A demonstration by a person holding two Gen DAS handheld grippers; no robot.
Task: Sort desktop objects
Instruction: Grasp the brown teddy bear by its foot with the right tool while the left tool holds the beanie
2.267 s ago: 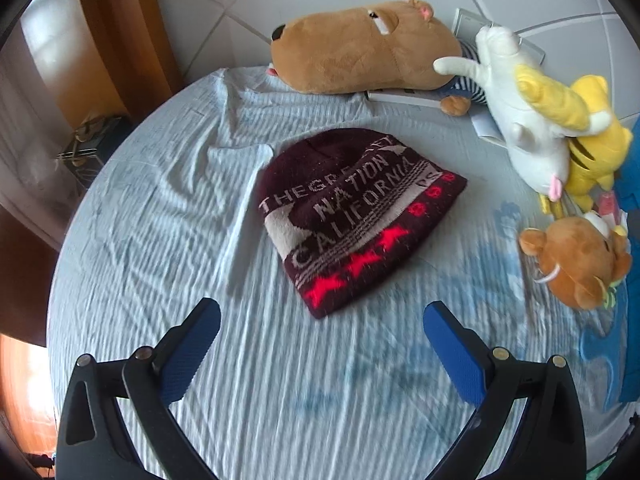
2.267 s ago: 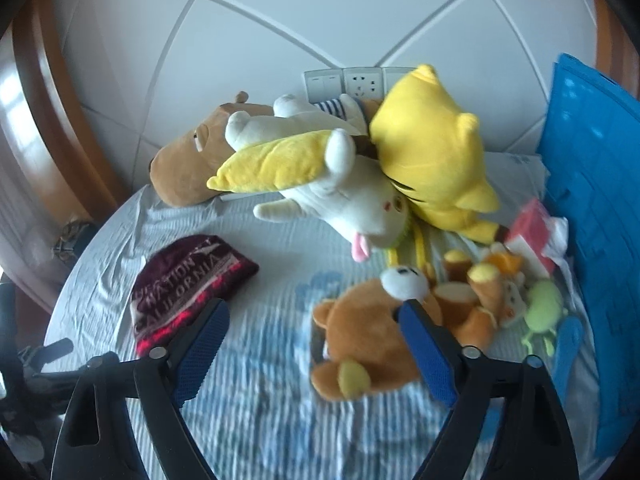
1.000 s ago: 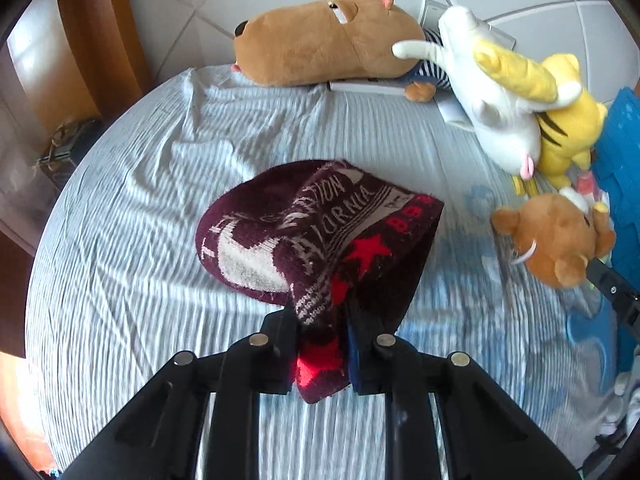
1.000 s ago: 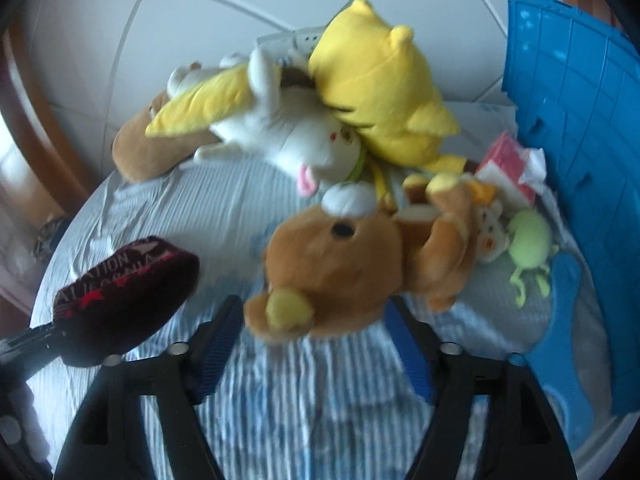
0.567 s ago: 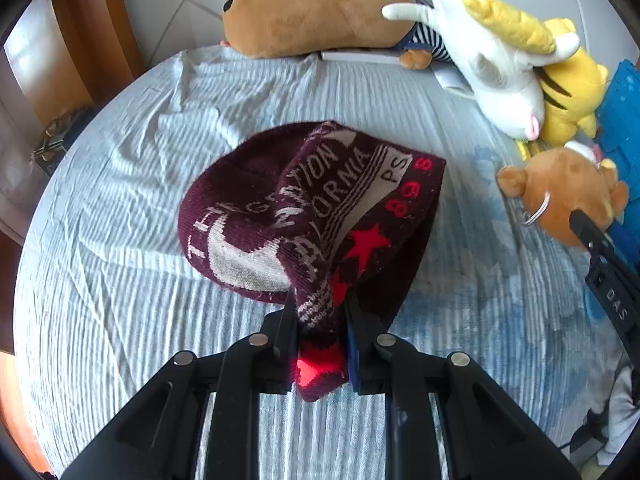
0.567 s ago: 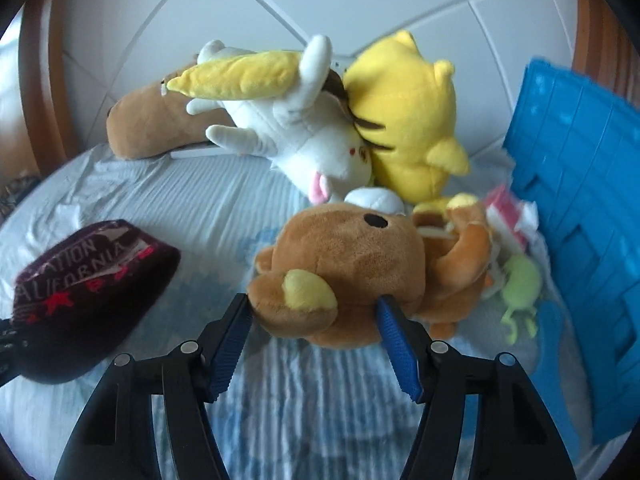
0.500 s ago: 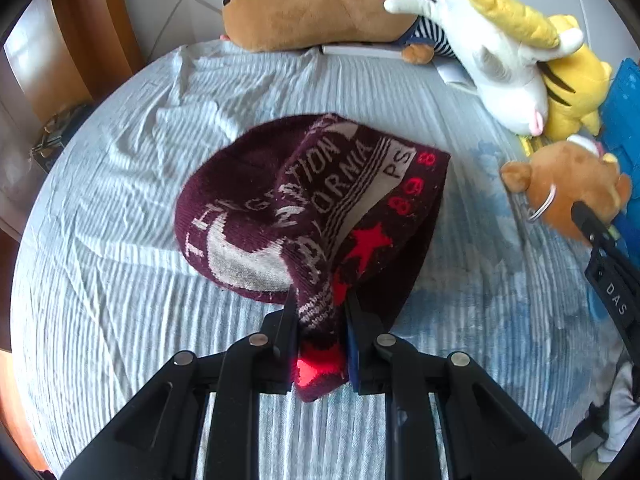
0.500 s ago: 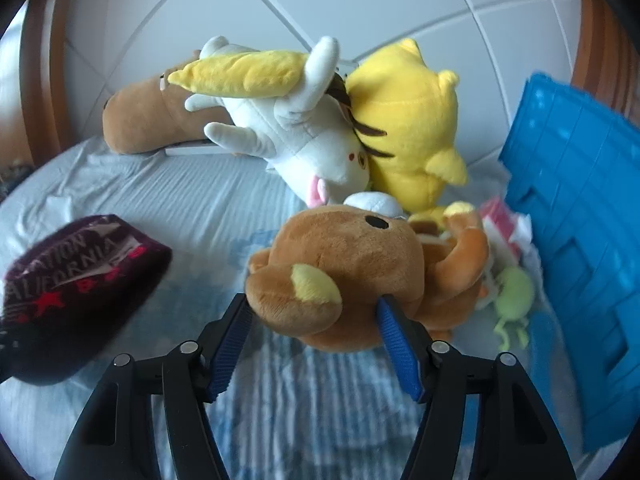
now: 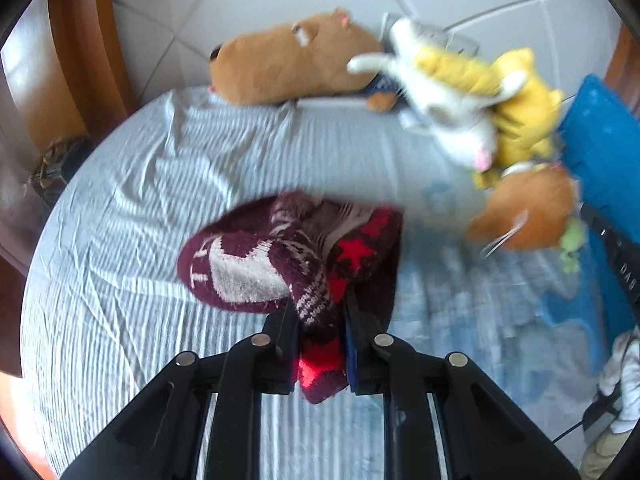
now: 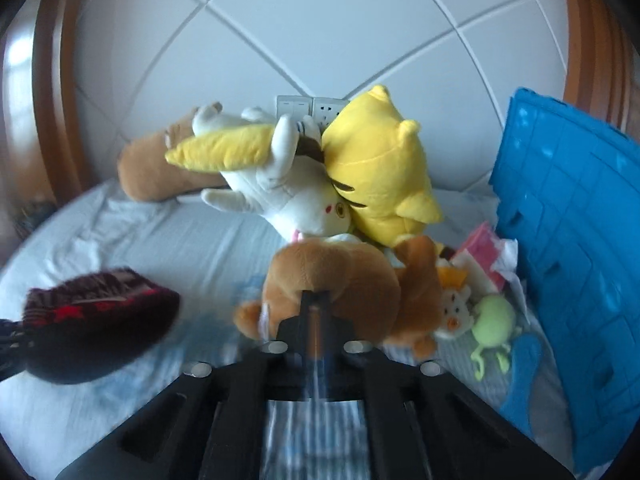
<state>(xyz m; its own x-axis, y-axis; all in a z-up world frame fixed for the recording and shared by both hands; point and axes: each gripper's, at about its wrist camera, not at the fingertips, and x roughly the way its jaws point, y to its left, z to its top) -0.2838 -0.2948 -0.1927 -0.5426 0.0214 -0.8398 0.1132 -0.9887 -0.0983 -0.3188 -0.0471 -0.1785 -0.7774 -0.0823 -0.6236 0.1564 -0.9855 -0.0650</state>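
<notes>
Left claw (image 9: 320, 320), bottom centre: clamped on the maroon beanie (image 9: 288, 256), bunched at mid-frame over the striped sheet (image 9: 120, 280). Right claw (image 10: 316, 312), bottom centre: pinched into the brown bear plush (image 10: 332, 276). Beyond, upper centre: white plush (image 10: 288, 192), yellow plush (image 10: 376, 168).

Bare striped sheet (image 9: 132, 240) from 7 to 11 o'clock of the beanie (image 9: 288, 256): passable. Long brown plush (image 9: 288, 68) blocks 12 o'clock at the wall. White-and-yellow plush pile (image 10: 320, 176) and blue crate (image 10: 568, 248) obstruct 1 to 4 o'clock.
</notes>
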